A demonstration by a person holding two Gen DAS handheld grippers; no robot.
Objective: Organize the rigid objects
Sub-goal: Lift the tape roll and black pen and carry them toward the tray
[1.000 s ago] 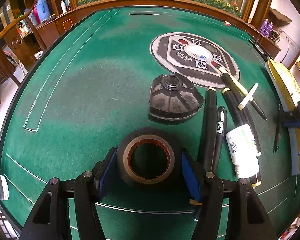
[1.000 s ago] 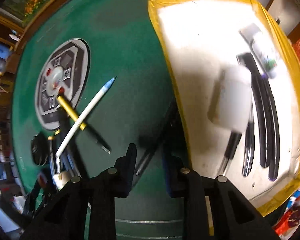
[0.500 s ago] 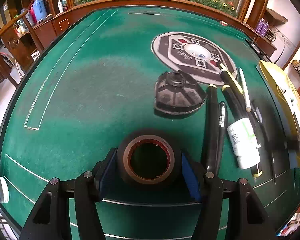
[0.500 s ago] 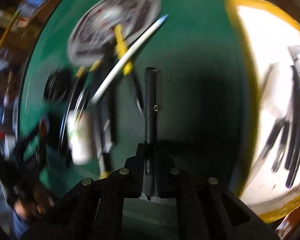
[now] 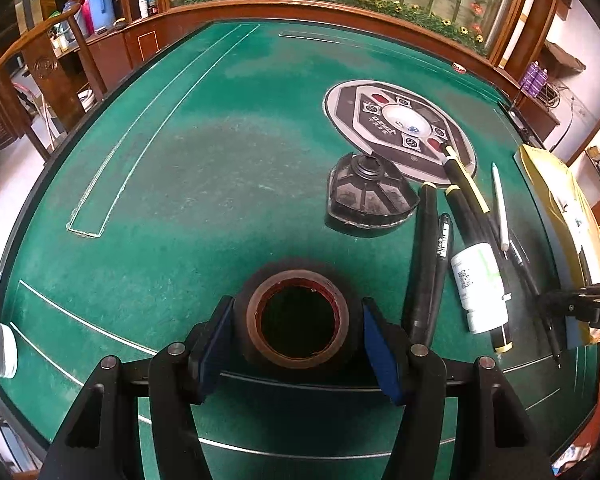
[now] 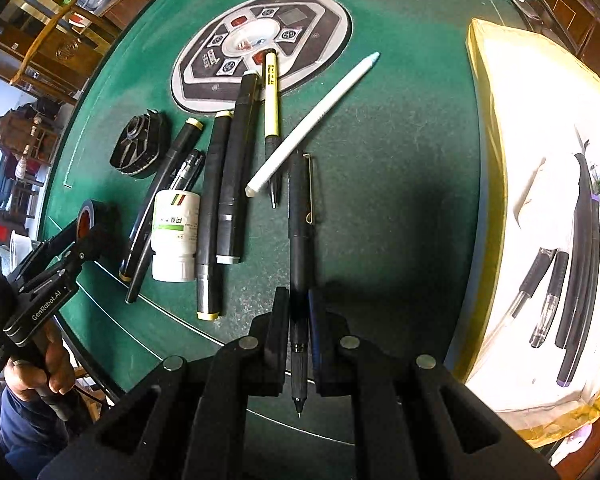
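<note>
- The left gripper [image 5: 298,342] points down at a green felt table [image 5: 188,168], its blue pads [image 5: 216,336] pressed on either side of a roll of black tape [image 5: 298,316].
- The tape's hollow brown core faces the camera.
- Beyond it lies a black fan-shaped part [image 5: 370,196] with a round knob on top, at the edge of a grey round control panel [image 5: 400,128] set into the table.
- To the right, several black pens [image 5: 424,252] lie side by side, near a white bottle [image 5: 480,284] on its side.
- A slim white pen [image 5: 500,208] lies just past the bottle.
- A yellow-edged tray [image 5: 564,200] sits at the far right.
- The right gripper's black body [image 5: 580,306] enters from the right edge.
</note>
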